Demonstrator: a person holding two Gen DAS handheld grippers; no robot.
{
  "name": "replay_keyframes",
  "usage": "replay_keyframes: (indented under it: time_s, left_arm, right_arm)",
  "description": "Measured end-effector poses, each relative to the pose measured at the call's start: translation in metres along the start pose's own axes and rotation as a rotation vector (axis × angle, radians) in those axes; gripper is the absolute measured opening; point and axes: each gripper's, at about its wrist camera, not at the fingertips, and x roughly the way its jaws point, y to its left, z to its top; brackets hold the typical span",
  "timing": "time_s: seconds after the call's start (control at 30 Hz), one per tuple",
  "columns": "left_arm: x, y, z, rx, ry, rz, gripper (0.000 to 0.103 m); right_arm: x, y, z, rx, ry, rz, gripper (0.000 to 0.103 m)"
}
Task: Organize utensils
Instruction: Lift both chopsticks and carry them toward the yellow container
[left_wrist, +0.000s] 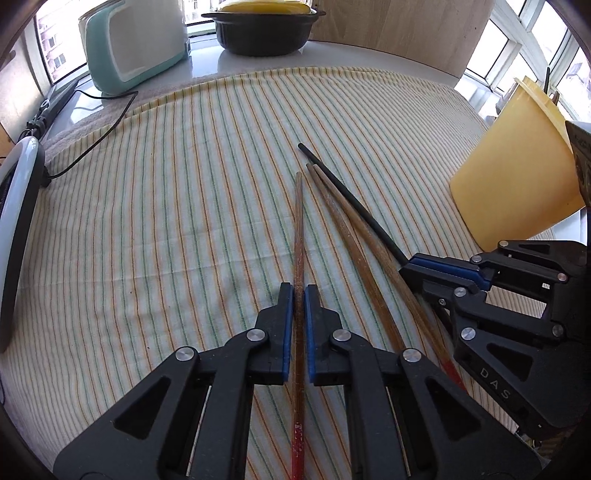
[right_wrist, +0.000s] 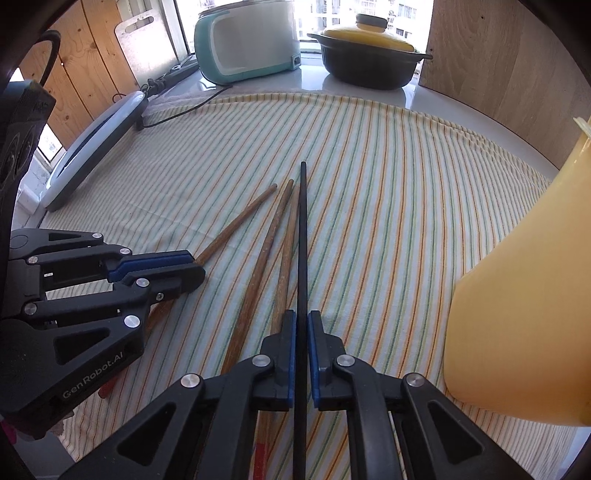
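My left gripper (left_wrist: 299, 291) is shut on a brown wooden chopstick with a red end (left_wrist: 298, 229), which lies along the striped cloth (left_wrist: 184, 203). Two more brown chopsticks (left_wrist: 347, 236) rest on the cloth just to its right. Beyond them a black chopstick (left_wrist: 351, 192) runs into my right gripper (left_wrist: 408, 263). In the right wrist view, my right gripper (right_wrist: 303, 317) is shut on that black chopstick (right_wrist: 303, 229), with the two loose brown chopsticks (right_wrist: 266, 251) beside it on the left. My left gripper (right_wrist: 197, 266) appears farther left. A yellow plastic container (right_wrist: 517, 295) stands at the right.
At the back of the counter stand a teal appliance (left_wrist: 136, 44) and a black pot with a yellow lid (left_wrist: 264, 29). A ring light (left_wrist: 18, 240) and its cable (left_wrist: 103, 140) lie at the left. A wooden panel (left_wrist: 406, 33) rises at the back right.
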Motion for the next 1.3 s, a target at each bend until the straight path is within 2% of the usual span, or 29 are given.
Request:
replay_keyframes:
  time_s: [0.23,0.53,1.0,1.3]
  left_arm:
    - [-0.029,0.022,-0.012,-0.106,-0.084,-0.077,0.004]
    - [-0.086,0.021,-0.019,-0.133,-0.238,-0.129,0.004]
    - [-0.138,-0.005,-0.007,-0.074,-0.360,-0.172,0.004]
    - [-0.163,-0.021,0.004,-0.045,-0.420,-0.222,0.004]
  right_arm:
    - [-0.025,-0.007,-0.004,0.050,-0.077,0.073,0.003]
    - [-0.078,-0.003,-0.017,0.057,-0.230,0.143,0.003]
    - [-0.159,-0.020,-0.026,0.085,-0.443,0.203,0.003]
    - [-0.195,-0.036,-0.028,0.091,-0.524,0.197,0.003]
